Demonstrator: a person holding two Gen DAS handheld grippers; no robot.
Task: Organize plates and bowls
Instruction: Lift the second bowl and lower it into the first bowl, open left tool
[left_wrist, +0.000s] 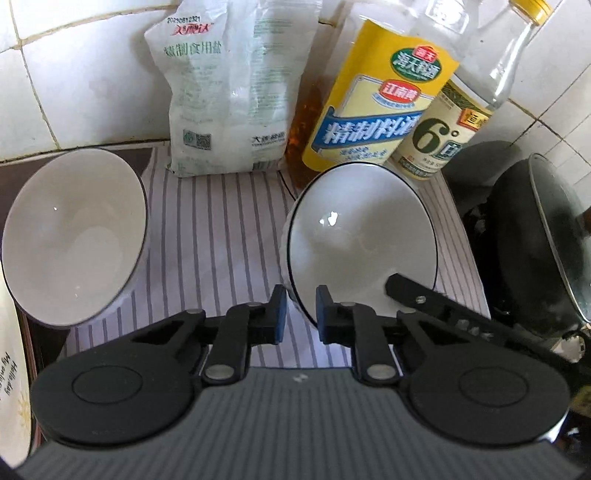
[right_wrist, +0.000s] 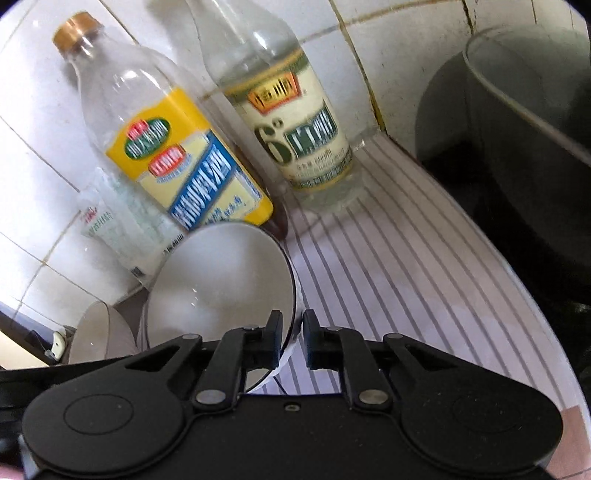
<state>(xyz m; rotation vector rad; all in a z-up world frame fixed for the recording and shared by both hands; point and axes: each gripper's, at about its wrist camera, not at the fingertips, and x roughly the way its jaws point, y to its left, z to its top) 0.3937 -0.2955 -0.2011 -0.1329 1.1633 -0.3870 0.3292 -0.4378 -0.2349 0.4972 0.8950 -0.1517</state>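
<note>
a striped cloth (left_wrist: 221, 229) covers the counter against a white tiled wall (left_wrist: 74, 92). along the wall stand a bag of salt (left_wrist: 229, 92), a yellow-labelled bottle (left_wrist: 373, 107) and a clear bottle with a pale label (left_wrist: 439, 136); both bottles rise just behind the black-rimmed bowl (left_wrist: 362, 240). a dark pan (left_wrist: 546, 236) sits off the cloth's right edge, near that bowl. a second white bowl (left_wrist: 74, 236) rests on the cloth's left edge, well apart from the first, and the rim of a cream plate (left_wrist: 11, 369) shows at the far left.

the left gripper (left_wrist: 301, 314) has its jaws nearly together, pinching the near rim of the black-rimmed bowl, one pad outside the wall and one inside. the right gripper (right_wrist: 293, 338) is likewise almost closed on the same bowl's rim at its right side; its black arm crosses the bowl's lower right in the left wrist view. the bowl sits tilted between the two tools.
</note>
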